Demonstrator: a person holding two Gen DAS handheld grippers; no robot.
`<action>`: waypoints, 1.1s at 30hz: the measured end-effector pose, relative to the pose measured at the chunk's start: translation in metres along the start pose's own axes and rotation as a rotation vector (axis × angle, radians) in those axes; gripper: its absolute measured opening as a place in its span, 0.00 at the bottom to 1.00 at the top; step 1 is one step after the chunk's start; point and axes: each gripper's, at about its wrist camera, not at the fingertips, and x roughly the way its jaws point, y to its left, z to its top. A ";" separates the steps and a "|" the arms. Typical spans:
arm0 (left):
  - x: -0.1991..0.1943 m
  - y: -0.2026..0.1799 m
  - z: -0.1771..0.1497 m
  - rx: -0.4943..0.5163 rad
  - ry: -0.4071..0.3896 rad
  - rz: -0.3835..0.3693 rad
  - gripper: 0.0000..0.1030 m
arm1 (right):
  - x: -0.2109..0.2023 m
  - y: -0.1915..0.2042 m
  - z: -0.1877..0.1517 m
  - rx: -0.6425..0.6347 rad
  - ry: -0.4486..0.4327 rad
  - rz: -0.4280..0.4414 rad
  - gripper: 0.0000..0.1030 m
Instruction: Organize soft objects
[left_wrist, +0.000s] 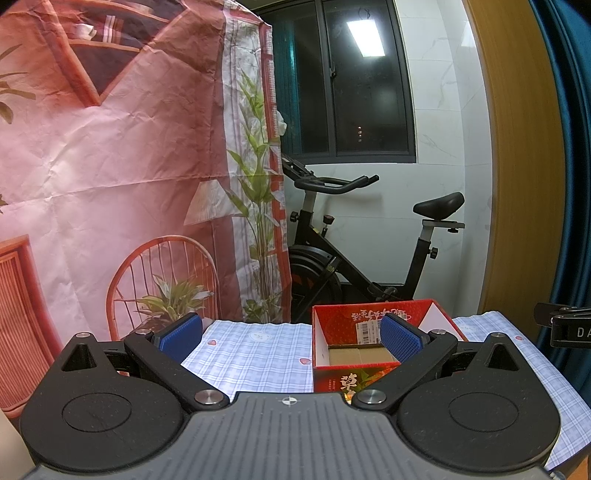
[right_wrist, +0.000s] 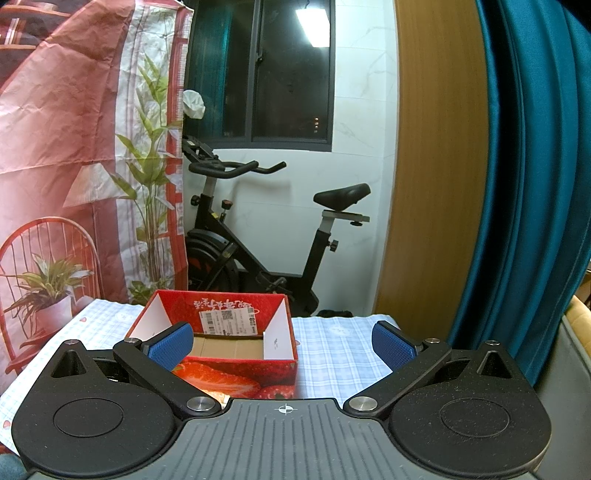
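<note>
A red strawberry-print cardboard box (left_wrist: 354, 380) stands open on the checked tablecloth (left_wrist: 255, 354); its brown bottom shows and nothing is seen inside. It also shows in the right wrist view (right_wrist: 236, 376). My left gripper (left_wrist: 291, 338) is open and empty, held above the table, its right pad in front of the box. My right gripper (right_wrist: 282, 345) is open and empty, its left pad in front of the box's near left corner. No soft object is in view.
A pink printed backdrop (left_wrist: 110, 166) hangs behind the table on the left. A black exercise bike (left_wrist: 369, 240) stands beyond the table by the window. A teal curtain (right_wrist: 535, 184) and a wooden panel (right_wrist: 436, 166) are at right. A black clamp (left_wrist: 565, 328) sits at the table's right edge.
</note>
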 end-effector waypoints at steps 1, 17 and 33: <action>0.000 0.000 0.000 0.000 0.000 -0.001 1.00 | 0.000 0.000 0.000 0.000 0.000 0.000 1.00; 0.011 -0.003 -0.009 0.016 0.011 0.001 1.00 | 0.011 -0.008 -0.014 0.026 -0.030 0.063 1.00; 0.095 0.012 -0.052 -0.020 0.171 -0.030 1.00 | 0.099 -0.010 -0.076 0.063 0.120 0.110 1.00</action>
